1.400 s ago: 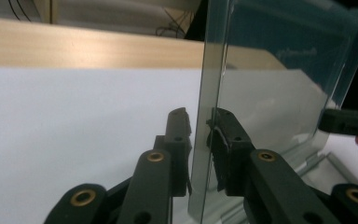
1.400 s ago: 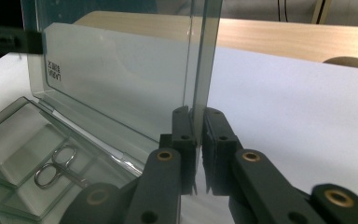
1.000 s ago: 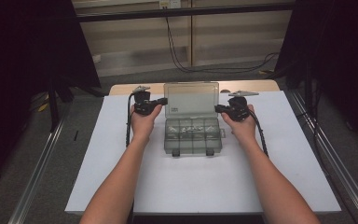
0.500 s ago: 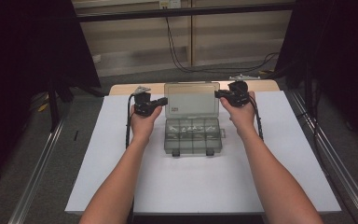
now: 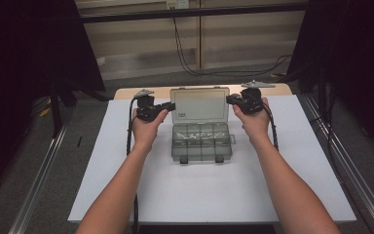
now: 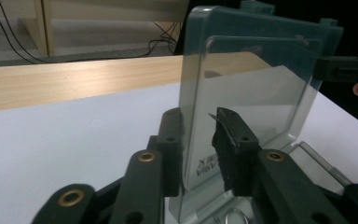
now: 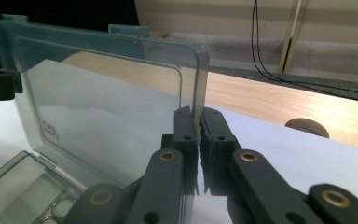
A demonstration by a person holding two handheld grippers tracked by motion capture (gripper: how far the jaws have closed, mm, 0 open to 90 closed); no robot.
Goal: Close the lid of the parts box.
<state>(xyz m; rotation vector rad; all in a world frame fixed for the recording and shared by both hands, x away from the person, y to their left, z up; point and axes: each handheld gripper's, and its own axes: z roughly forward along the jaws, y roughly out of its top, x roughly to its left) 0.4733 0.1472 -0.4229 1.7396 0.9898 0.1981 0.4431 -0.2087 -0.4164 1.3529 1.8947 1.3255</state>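
the clear organiser box (image 5: 200, 141) sat mid-table on the white sheet (image 5: 126, 195), its lid (image 5: 199, 105) upright. the right gripper (image 7: 198, 122) pinched the lid's edge; the left gripper (image 6: 198, 140) had just been opening, jaws straddling the opposite edge, seemingly no longer pressing.

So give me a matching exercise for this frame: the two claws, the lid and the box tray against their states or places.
Things:
1. left claw
2. right claw
3. lid
4. box tray

States:
A. standing upright
B. pinched shut on the lid's edge
C. flat on the white sheet, compartments showing
D. jaws astride the lid's edge, a gap on one side

Pairs: 1-D, 2-B, 3-A, 4-C
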